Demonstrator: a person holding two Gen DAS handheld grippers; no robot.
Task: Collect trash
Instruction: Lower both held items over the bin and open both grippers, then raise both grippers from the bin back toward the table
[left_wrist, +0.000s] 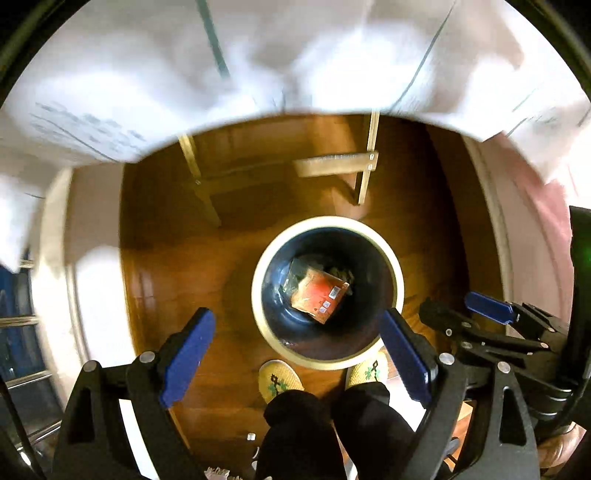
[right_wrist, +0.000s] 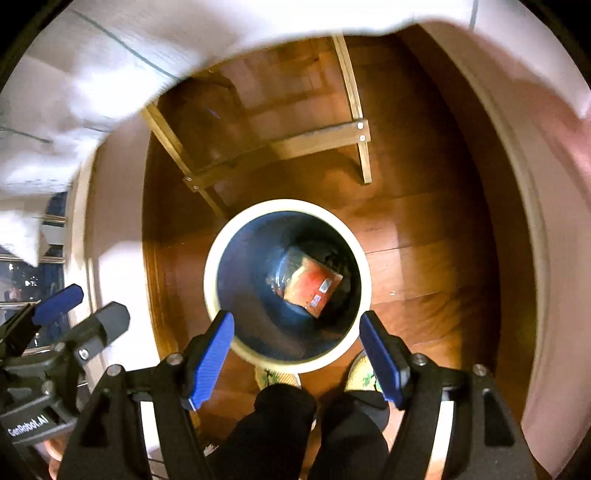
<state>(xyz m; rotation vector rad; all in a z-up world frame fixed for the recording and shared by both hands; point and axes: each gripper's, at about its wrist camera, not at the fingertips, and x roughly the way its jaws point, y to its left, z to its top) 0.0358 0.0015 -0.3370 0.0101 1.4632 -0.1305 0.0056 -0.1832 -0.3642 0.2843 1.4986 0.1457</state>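
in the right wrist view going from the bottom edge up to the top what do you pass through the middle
person's dark trouser legs → trash bin holding a red packet → wooden frame on the floor → white cloth

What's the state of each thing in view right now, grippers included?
left gripper: open, nothing between its fingers, above the bin
right gripper: open, empty, above the bin
trash bin: upright on the wood floor, no lid, mostly empty
red packet: lying at the bottom of the bin, tilted
white cloth: hangs over the edge above, blurred
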